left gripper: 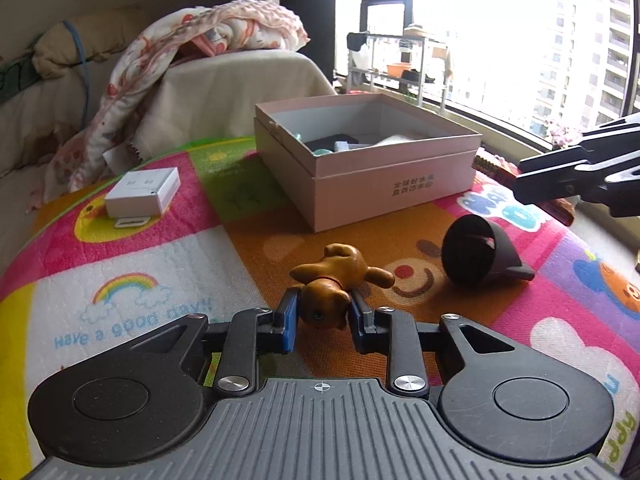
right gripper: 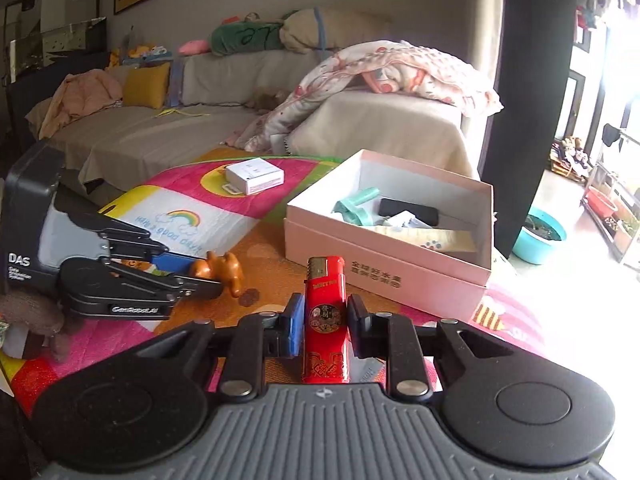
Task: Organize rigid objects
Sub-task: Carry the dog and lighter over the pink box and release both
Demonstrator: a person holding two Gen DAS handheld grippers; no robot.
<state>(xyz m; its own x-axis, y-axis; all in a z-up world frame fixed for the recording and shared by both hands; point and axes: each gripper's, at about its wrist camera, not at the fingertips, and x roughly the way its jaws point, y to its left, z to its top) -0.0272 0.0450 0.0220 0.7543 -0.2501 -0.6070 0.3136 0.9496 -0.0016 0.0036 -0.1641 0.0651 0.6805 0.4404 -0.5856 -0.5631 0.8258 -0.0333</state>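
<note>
On mat (left gripper: 240,248) | left gripper (left gripper: 324,314) jaws clamp toy dog (left gripper: 332,280) | right gripper (right gripper: 322,330) grips lighter (right gripper: 325,320)

Play mat (left gripper: 168,240): multicoloured blocks (pink, orange, yellow, white, green) w/ rainbow and cartoon faces printed. Box (left gripper: 384,184): pale pink outside, white inside, grey lettering on front. Toy dog (left gripper: 336,276): glossy brown. Lighter (right gripper: 325,320): red w/ gold cap and gold-black round emblem. Funnel (left gripper: 476,250): black. Small carton (left gripper: 142,194): white. Blanket (right gripper: 400,76): cream w/ pink-red print.
</note>
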